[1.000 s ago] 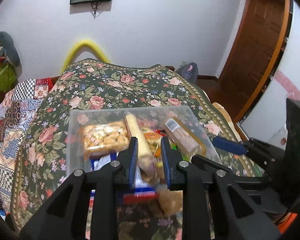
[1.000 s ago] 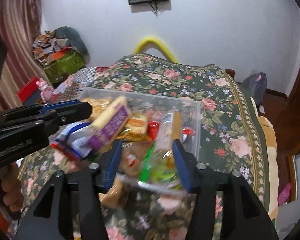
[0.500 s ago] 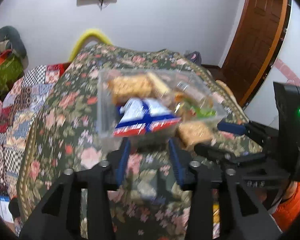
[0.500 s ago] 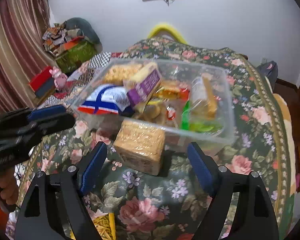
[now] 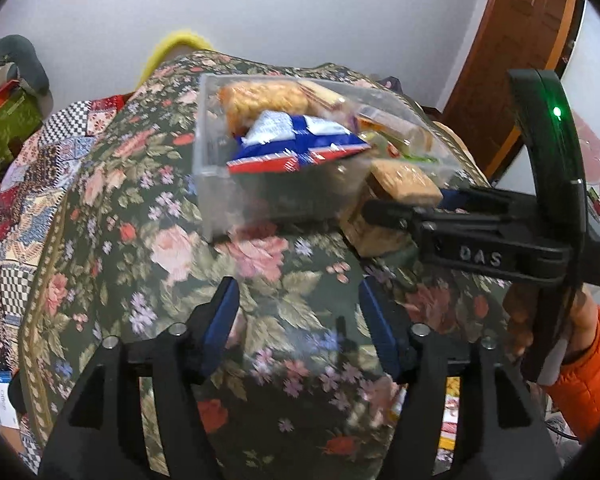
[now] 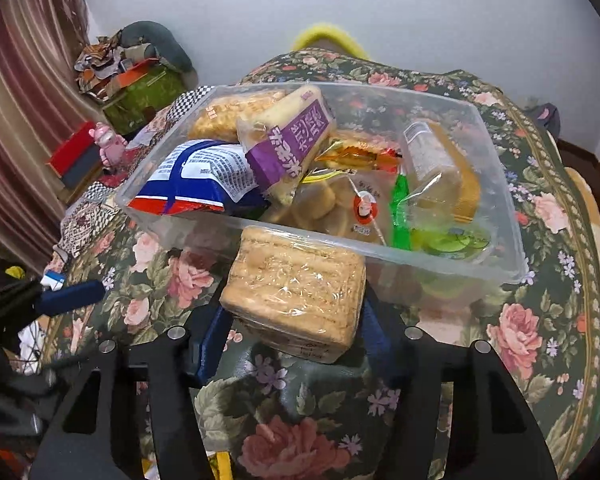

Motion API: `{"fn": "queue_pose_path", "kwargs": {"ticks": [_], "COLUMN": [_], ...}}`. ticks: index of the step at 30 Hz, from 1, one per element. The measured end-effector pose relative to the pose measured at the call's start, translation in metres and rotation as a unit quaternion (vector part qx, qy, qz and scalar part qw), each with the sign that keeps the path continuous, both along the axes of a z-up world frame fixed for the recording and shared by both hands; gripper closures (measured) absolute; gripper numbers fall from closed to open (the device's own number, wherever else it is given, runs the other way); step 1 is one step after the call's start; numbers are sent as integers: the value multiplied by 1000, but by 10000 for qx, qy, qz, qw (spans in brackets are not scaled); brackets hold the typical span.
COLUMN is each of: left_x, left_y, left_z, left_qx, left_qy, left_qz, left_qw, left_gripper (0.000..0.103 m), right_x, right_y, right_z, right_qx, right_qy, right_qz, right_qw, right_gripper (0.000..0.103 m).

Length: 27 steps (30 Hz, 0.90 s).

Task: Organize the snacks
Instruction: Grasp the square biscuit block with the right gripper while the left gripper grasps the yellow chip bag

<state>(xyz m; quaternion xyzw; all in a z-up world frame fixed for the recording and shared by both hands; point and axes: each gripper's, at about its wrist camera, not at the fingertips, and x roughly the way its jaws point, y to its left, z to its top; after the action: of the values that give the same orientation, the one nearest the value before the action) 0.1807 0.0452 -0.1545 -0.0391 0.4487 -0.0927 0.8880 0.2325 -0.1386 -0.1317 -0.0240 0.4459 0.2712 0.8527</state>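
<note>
A clear plastic bin [image 6: 500,216] full of snack packs stands on the floral cloth; it also shows in the left wrist view [image 5: 212,160]. Inside are a blue, white and red bag [image 6: 196,180], a purple-labelled bread pack [image 6: 288,140] and other packs. A wrapped cracker pack [image 6: 296,292] sits outside the bin's near wall, between the fingers of my right gripper [image 6: 294,332]; whether the pads press it is unclear. In the left wrist view the cracker pack [image 5: 400,184] lies beside the right gripper [image 5: 412,208]. My left gripper [image 5: 300,320] is open and empty over the cloth, short of the bin.
The floral cloth [image 6: 540,340] covers a table or bed that drops off on all sides. A patchwork blanket [image 5: 24,184] and clutter lie to the left. A brown door [image 5: 520,60] is at the right. A person's orange sleeve [image 5: 588,380] is at the right edge.
Both grippers let go of snacks in the bin and pulled back. The left opened wide. The right opened and came down around the cracker pack outside the bin.
</note>
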Motion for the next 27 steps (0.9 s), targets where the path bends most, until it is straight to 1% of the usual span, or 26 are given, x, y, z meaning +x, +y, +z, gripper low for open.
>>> {"fn": "queue_pose_path", "kwargs": {"ticks": [5,9,18,21,24,26,27], "left_x": [-15,-28,-56,-60,-56,-55,-55], "left_y": [-12,-25,-64,-77,-80,-82,-83], "left_z": [-2,-2,-7,-20,-37,-44,-45], "left_qx": [-101,-148,-230,-299,-250,-177,-110], "left_qy": [135,211,384,531,738,658,582], "left_qz": [-115,-235,-589,-796,-723,-641,-616], "left_qw": [9998,9994,9973,9950,9943,9956,9963], "left_gripper": [36,36,31,28,28,29,32], "right_x": [-14,-31,-65,-70,-74,-77,-80], "right_y": [-7,-26,-68,-77,-83,-85,-85], "right_z": [8,20,40,42,43,43,43], "right_qx": [-42,-8,33,105,162,158,154], "right_qy": [-118,-270,-438,-402,-372,-391,-399], "right_qz": [20,-46,-290,-361,-400,-405,-402], "right_qw": [9999,9996,9986,9985,9984,9983,9983], "right_gripper": [51,51,51,51,51,51,51]}}
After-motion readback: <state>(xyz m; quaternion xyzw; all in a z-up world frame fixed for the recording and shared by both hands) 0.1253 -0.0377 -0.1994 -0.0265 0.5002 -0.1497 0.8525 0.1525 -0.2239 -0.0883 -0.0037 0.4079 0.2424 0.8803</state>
